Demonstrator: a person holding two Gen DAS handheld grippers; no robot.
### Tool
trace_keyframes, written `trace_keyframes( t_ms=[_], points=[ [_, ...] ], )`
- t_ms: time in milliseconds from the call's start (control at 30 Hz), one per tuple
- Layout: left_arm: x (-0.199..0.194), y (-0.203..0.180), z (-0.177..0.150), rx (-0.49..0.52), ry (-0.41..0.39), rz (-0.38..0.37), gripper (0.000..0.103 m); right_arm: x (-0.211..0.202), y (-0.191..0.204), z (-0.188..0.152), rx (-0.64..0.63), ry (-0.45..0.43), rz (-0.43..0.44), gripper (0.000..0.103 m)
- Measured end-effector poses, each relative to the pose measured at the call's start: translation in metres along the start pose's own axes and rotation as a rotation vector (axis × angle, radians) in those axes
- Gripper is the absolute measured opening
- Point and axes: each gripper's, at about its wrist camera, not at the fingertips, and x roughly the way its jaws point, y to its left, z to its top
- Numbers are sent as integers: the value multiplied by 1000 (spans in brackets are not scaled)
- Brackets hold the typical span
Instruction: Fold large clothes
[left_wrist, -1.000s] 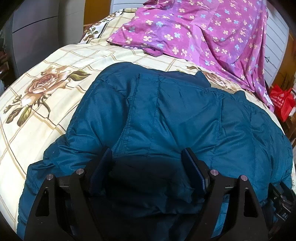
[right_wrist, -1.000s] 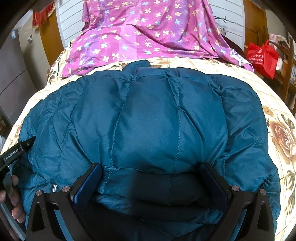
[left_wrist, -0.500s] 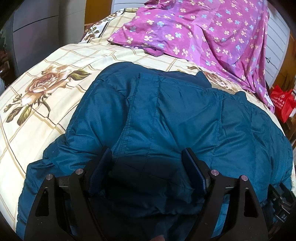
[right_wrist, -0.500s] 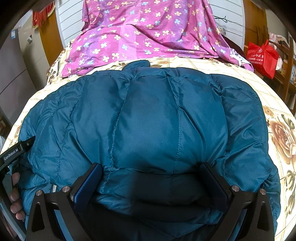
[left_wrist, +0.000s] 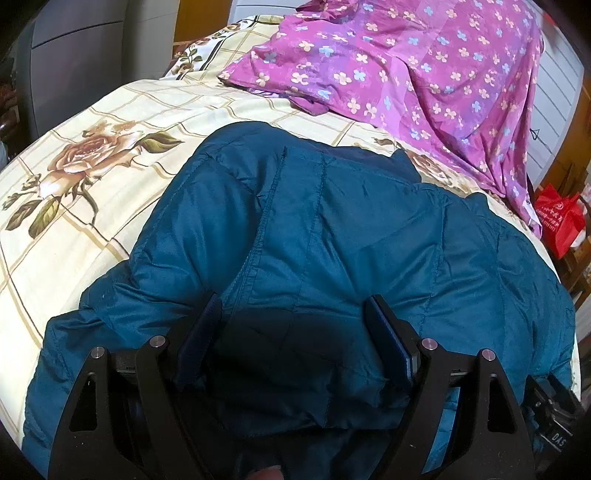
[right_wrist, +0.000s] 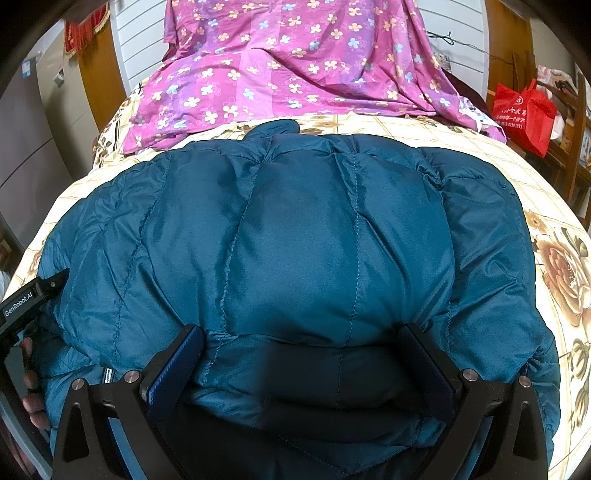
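A teal quilted puffer jacket (left_wrist: 332, 229) lies spread on the bed and fills most of both views (right_wrist: 314, 240). My left gripper (left_wrist: 293, 314) is open, its fingers wide apart, low over the jacket's near hem with the padding bulging between them. My right gripper (right_wrist: 301, 341) is open as well, straddling a puffed fold at the near hem. Neither pair of fingers pinches the cloth. The left gripper's body (right_wrist: 26, 302) shows at the left edge of the right wrist view.
The bed has a cream checked sheet with rose prints (left_wrist: 85, 162). A purple flowered cloth (right_wrist: 288, 66) lies beyond the jacket. A red bag (right_wrist: 524, 114) stands right of the bed. A grey cabinet (left_wrist: 85, 55) stands at the left.
Almost nothing has changed. Both grippers stay open over the jacket's near hem; the left view has shifted very slightly.
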Motion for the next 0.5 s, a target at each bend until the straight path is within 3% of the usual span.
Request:
trace_keyframes(
  t_ms=[367,500],
  points=[
    [-2,5,0,31,10,-13,81,0,0,0,0,2,-4,103],
    [-21,23,-1,21,0,-102,81,0,1,1,-6,19,-13,103]
  ],
)
